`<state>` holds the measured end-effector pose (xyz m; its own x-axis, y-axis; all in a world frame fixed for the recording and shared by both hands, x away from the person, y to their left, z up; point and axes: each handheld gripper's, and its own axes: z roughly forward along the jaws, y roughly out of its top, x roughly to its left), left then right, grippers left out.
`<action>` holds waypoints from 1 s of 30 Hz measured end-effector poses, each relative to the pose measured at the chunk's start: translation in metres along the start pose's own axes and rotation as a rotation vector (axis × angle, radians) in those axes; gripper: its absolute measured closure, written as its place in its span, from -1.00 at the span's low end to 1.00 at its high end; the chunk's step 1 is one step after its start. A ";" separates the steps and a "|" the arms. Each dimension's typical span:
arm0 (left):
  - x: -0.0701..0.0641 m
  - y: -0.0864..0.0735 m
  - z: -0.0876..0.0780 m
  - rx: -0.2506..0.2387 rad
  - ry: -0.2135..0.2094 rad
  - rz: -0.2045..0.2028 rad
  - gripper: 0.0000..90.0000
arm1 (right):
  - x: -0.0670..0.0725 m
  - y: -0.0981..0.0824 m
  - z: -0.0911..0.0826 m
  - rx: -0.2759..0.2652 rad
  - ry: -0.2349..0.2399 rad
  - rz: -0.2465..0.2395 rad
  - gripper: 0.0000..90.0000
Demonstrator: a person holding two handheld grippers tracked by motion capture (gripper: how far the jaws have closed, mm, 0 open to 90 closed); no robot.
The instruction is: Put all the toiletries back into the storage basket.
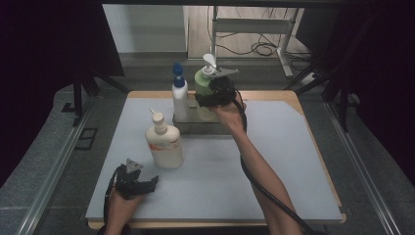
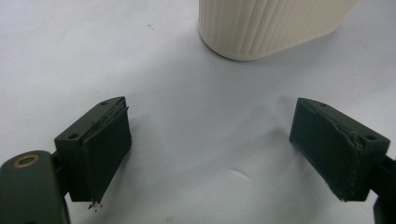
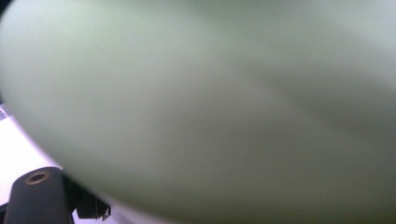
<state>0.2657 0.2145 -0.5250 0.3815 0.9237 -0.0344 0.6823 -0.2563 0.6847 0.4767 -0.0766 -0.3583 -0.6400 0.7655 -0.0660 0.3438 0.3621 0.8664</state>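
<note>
While right claw [image 1: 208, 100] clamps green bottle [image 1: 203, 83], near table's far edge [image 1: 147, 93].

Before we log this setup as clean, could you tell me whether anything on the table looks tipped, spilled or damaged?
Nothing stands out. The cream bottle stands upright on the mat, the blue-capped bottle stands upright in the tray, and the green bottle is upright at the right hand-held gripper. No spill shows.

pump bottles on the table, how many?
3. A cream bottle stands alone on the table's left half. A white bottle with a blue pump stands in the tray at the back, and a green bottle stands beside it at the right gripper.
</note>
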 end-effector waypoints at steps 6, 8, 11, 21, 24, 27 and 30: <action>0.000 0.000 0.000 0.000 0.000 0.000 -0.73 | -0.002 -0.001 0.009 0.003 -0.002 0.007 -0.73; 0.000 0.000 0.000 0.000 0.000 0.000 -0.73 | -0.003 -0.003 0.013 0.009 -0.002 0.012 -0.73; 0.000 0.000 0.000 0.001 0.000 0.001 -0.73 | -0.004 -0.006 0.018 0.016 0.000 0.019 -0.73; 0.000 0.000 0.000 0.001 0.000 0.001 -0.73 | -0.007 -0.018 0.030 0.063 0.011 0.036 -0.73; 0.000 0.000 0.000 0.001 0.000 0.001 -0.73 | -0.007 -0.020 0.032 0.073 0.019 0.039 -0.73; 0.000 0.000 0.000 0.001 0.000 0.001 -0.73 | -0.006 -0.022 0.035 0.087 0.030 0.044 -0.73; 0.000 0.000 0.000 0.001 0.000 0.001 -0.73 | -0.005 -0.024 0.037 0.099 0.034 0.042 -0.73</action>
<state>0.2657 0.2146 -0.5249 0.3824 0.9234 -0.0339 0.6827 -0.2576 0.6838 0.4968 -0.0696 -0.3968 -0.6461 0.7632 -0.0120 0.4359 0.3818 0.8150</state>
